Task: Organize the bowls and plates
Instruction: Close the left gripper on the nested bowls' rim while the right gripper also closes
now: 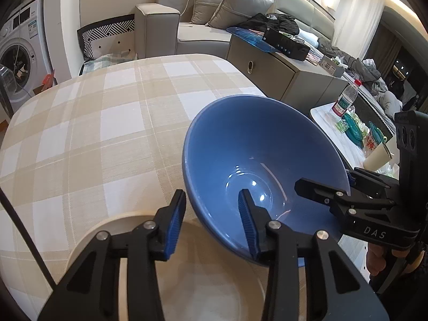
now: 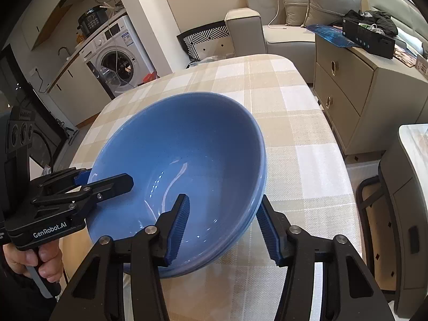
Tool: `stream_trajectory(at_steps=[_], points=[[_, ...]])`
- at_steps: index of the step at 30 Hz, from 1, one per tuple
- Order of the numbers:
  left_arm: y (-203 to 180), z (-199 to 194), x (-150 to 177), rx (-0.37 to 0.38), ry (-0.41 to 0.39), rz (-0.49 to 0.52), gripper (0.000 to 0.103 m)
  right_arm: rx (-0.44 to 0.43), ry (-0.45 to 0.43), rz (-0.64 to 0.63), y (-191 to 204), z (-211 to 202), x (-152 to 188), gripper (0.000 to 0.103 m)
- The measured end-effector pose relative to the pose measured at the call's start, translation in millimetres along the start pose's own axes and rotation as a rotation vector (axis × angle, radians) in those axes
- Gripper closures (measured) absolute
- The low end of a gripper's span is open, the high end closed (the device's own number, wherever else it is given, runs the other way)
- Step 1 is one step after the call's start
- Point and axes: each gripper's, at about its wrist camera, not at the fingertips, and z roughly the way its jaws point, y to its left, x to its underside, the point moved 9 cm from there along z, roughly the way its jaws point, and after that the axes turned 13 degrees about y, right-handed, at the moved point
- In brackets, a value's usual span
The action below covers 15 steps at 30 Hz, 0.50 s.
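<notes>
A large blue bowl (image 1: 254, 139) (image 2: 187, 139) sits on the checked tablecloth (image 1: 93, 133), partly over a cream plate (image 1: 208, 289) at the near edge. A second blue rim (image 2: 242, 236) shows just beneath it, as if another bowl is nested under it. My left gripper (image 1: 211, 222) (image 2: 107, 176) straddles the bowl's left rim, one pad inside and one outside, with a gap still showing. My right gripper (image 2: 223, 227) (image 1: 323, 180) straddles the opposite rim the same way. Neither pair of pads visibly presses the wall.
A beige drawer cabinet (image 2: 347, 88) stands close to the table's right side, with a chair (image 2: 369, 195) nearer me. A low side table holds a bottle (image 1: 345, 99) and clutter. A sofa (image 1: 203, 34) and a washing machine (image 2: 117, 61) lie beyond the table.
</notes>
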Motion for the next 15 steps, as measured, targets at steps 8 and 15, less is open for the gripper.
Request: stream_trajectory(at_steps=[8, 15], points=[[-0.9, -0.3, -2.9, 0.005, -0.009, -0.006, 0.067, 0.001, -0.016, 0.003, -1.5, -2.5, -1.7, 0.055], [-1.8, -0.3, -3.5, -0.002, -0.011, -0.010, 0.071, 0.018, -0.019, 0.013, -5.5, -4.3, -0.8, 0.065]])
